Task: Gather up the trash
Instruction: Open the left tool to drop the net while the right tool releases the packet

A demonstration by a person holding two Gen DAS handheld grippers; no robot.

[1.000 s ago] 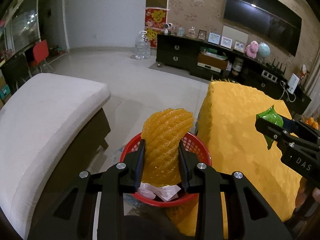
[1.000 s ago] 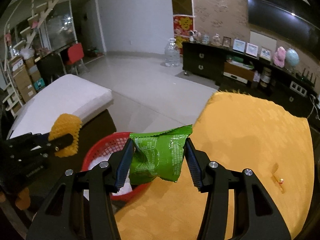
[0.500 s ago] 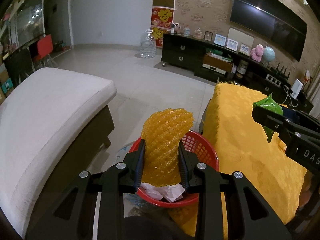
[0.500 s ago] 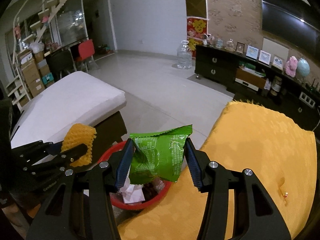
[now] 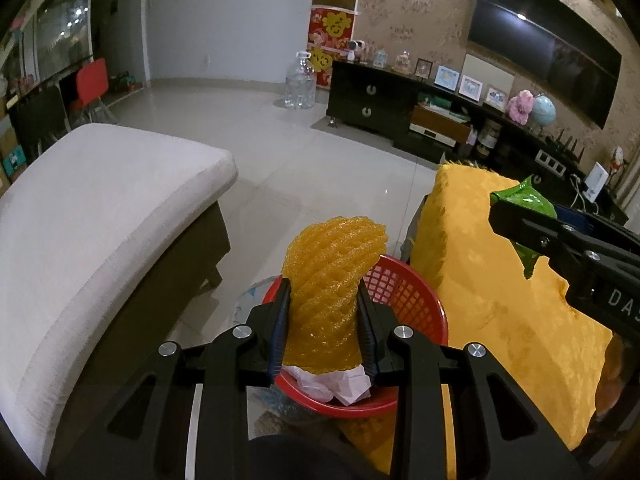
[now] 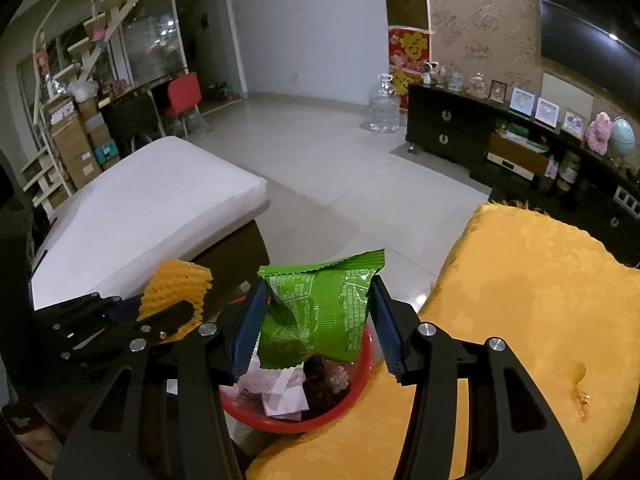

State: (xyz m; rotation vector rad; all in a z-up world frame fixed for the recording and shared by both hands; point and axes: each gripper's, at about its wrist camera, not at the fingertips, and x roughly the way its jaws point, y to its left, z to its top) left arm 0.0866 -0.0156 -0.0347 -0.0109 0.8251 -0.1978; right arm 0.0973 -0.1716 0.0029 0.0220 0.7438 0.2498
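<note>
My left gripper (image 5: 322, 320) is shut on an orange foam fruit net (image 5: 328, 280), held upright over a red mesh basket (image 5: 404, 296) on the floor. White crumpled paper (image 5: 340, 382) lies in that basket. My right gripper (image 6: 316, 320) is shut on a green snack wrapper (image 6: 320, 312), above the same red basket (image 6: 360, 380), which holds paper and dark scraps. In the right wrist view the left gripper (image 6: 168, 312) with the orange net (image 6: 176, 288) shows at the left. In the left wrist view the right gripper's black finger (image 5: 560, 236) and wrapper (image 5: 524, 200) show at the right.
A table under a yellow cloth (image 6: 520, 300) stands right of the basket, with a small scrap (image 6: 582, 398) on it. A white cushioned bench (image 5: 100, 208) lies to the left. Pale tiled floor (image 5: 300, 152), a water jug (image 5: 300, 88) and a dark cabinet (image 5: 376, 100) lie beyond.
The right gripper has carried the green wrapper leftward, off the yellow table edge and over the red basket. The left gripper has stayed over the basket with the net.
</note>
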